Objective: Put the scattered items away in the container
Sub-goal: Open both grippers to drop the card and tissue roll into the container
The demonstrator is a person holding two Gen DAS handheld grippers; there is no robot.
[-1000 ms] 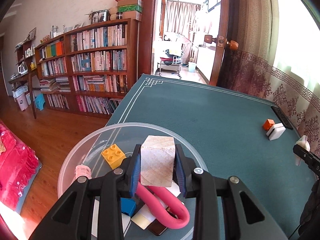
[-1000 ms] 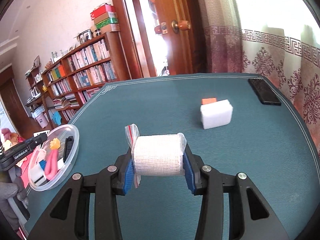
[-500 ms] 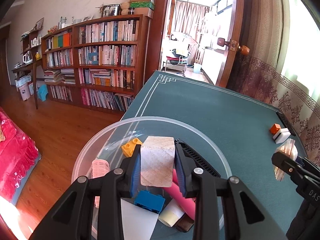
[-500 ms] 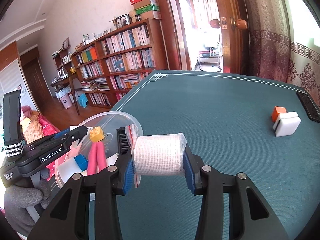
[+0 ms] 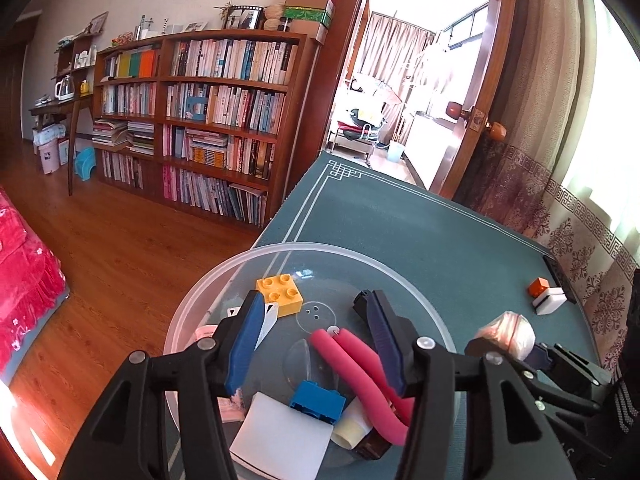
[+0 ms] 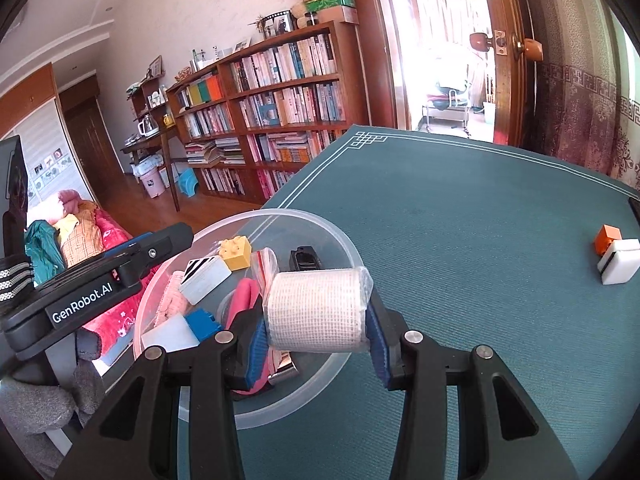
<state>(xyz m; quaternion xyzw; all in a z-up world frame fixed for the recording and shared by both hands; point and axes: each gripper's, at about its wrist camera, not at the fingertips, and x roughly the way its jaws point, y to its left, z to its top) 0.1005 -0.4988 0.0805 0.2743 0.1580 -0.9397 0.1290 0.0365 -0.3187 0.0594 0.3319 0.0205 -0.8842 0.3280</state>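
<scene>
A: Left wrist view: the left gripper hangs over the clear plastic bowl, fingers spread, holding nothing.

B: Right wrist view adds the right gripper pinching a bagged gauze roll above the bowl's rim, and a striped white card beside the yellow brick.

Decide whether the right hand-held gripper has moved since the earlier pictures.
Yes. The right hand-held gripper, shut on the gauze roll, has swung left from the white block to the clear container.
</scene>
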